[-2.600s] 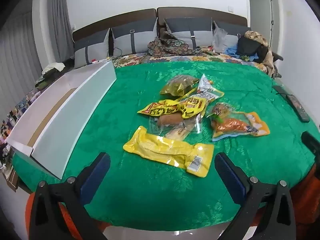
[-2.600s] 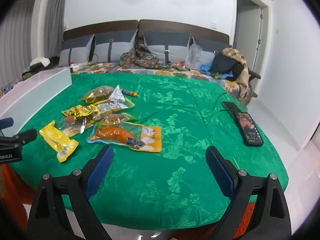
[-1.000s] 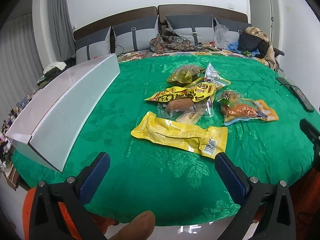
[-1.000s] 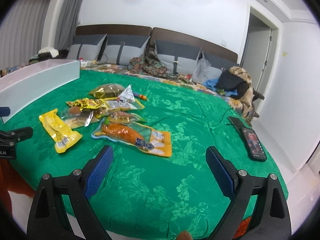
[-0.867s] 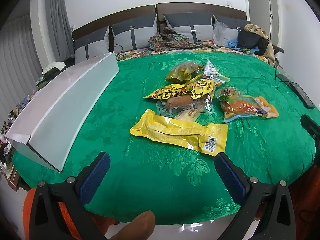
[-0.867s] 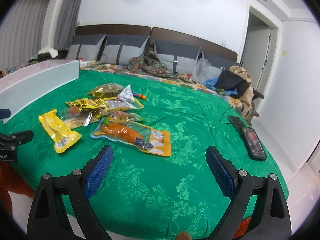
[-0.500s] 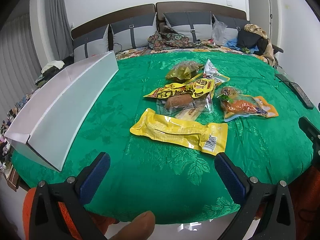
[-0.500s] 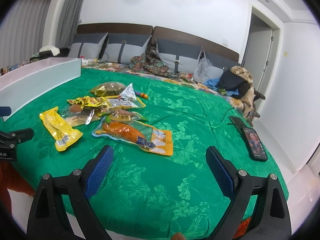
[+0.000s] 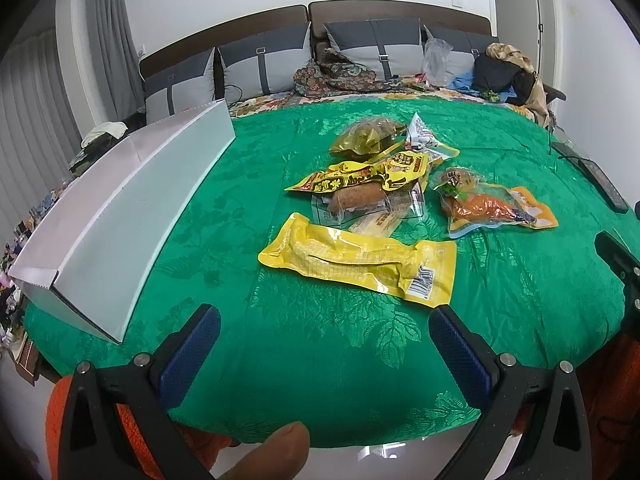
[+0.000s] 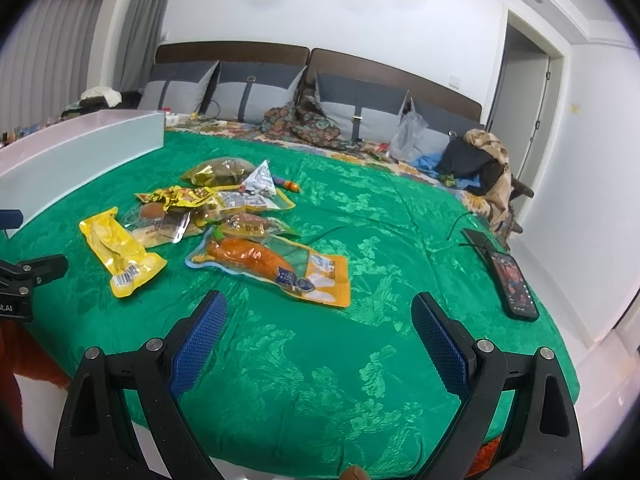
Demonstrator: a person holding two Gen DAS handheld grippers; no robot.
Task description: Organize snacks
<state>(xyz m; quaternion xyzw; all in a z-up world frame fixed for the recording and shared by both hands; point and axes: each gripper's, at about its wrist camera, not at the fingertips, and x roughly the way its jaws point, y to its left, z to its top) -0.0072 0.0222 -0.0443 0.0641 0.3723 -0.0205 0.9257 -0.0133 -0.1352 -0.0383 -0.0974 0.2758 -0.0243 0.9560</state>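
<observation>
Several snack packets lie in a loose pile on the green bedspread [image 9: 320,352]. Nearest is a yellow corn packet [image 9: 360,264], also in the right wrist view [image 10: 120,256]. An orange carrot-print packet [image 9: 496,210] [image 10: 272,268] lies to its right. Behind are a yellow printed packet [image 9: 360,174], a clear packet with a brown sausage [image 9: 360,200] and a gold bag [image 9: 364,136]. My left gripper [image 9: 324,352] is open and empty, short of the corn packet. My right gripper [image 10: 320,336] is open and empty, short of the carrot packet.
A long white box [image 9: 120,216] [image 10: 80,152] lies along the left side of the bed. A phone [image 10: 514,280] and a remote [image 9: 600,180] lie near the right edge. Pillows [image 9: 264,68] and clothes [image 9: 508,72] sit at the headboard.
Both grippers have drifted slightly closer to the snack pile. Nothing was picked up; the packets have not moved.
</observation>
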